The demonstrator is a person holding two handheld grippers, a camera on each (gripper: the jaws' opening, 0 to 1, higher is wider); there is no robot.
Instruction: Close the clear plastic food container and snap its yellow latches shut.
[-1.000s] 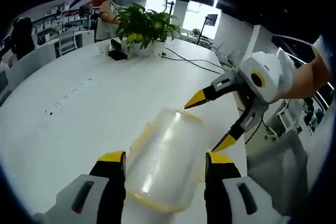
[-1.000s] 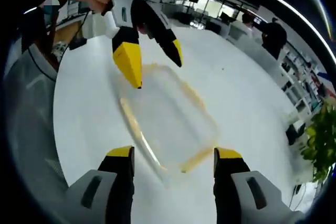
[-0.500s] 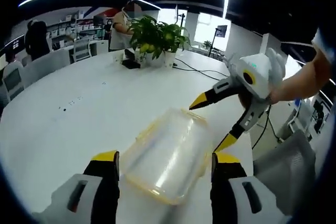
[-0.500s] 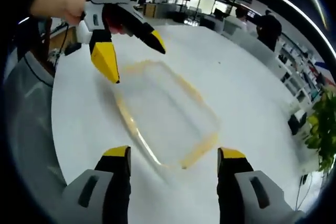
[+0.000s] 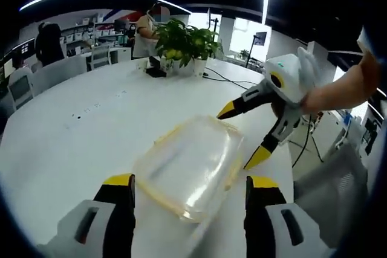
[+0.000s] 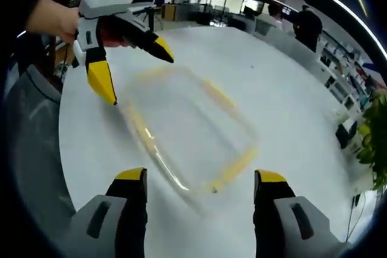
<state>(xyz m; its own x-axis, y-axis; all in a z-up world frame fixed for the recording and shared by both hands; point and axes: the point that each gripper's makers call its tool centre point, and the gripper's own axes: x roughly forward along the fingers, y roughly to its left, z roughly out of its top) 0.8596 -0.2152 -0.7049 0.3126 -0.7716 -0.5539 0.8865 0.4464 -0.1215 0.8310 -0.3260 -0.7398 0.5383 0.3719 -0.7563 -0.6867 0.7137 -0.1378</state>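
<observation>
My left gripper and right gripper both gape wide, holding nothing. The clear container lies on the white table between them, long axis running gripper to gripper, contents hard to tell.

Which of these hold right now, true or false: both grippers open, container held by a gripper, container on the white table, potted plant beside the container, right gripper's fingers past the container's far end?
1. Both grippers are open. True: the left gripper and right gripper each show spread fingers.
2. A gripper is holding the clear plastic food container. False: no fingers are closed on it.
3. The container rests on the white table. True.
4. The potted plant stands beside the container. False: it stands across the table.
5. In the left gripper view, the right gripper reaches in at the container's far end. True.
</observation>
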